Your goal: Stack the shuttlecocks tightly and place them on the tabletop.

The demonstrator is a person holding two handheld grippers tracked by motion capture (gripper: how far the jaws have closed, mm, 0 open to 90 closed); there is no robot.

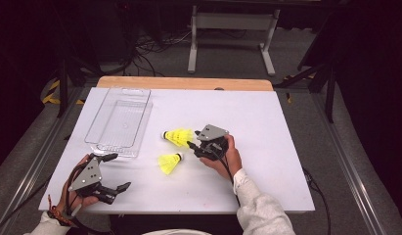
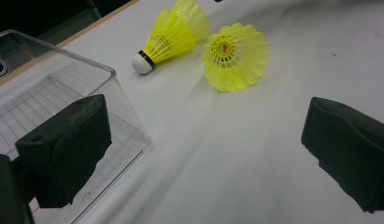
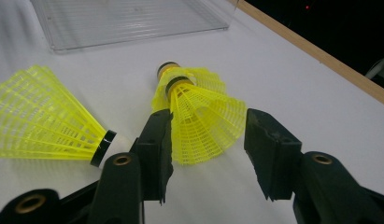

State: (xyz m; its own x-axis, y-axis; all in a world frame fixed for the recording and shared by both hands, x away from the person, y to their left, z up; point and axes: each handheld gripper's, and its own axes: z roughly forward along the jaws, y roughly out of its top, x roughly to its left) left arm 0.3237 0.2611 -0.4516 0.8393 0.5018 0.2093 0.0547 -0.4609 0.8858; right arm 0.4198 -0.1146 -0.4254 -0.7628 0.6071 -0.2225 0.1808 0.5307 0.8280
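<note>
1. My right gripper (image 1: pixel 190 145) sits near the middle of the white table (image 1: pixel 267 127), pointing left at a pair of yellow plastic mesh shuttlecocks nested one inside the other (image 1: pixel 179 136).
2. In the right gripper view that nested pair (image 3: pixel 199 112) lies on the table with its skirt between my two black jaws. The jaws stand apart; the left one looks to be touching the skirt, the right one has a gap to it, so I am not clamping it.
3. The nested pair's cork ends, each with a dark band, point away from me toward the far left.
4. A single yellow plastic mesh shuttlecock (image 1: pixel 170 162) lies on its side just nearer than the pair and slightly to the left, apart from it. In the right gripper view it (image 3: pixel 45 133) is left of my jaws, its black-banded white cork close to the left jaw.
5. My left gripper (image 1: pixel 118 171) is at the near left corner of the table, well apart from the shuttlecocks, its jaws spread wide with nothing between them.
6. In the left gripper view the jaws frame bare table, with the single shuttlecock (image 2: pixel 235 57) and the pair (image 2: pixel 173 35) farther off.
7. A clear rectangular plastic tray (image 1: pixel 100 128) rests on the far left part of the table, with a corner of it (image 2: pixel 105 77) just beside my left jaw.
</note>
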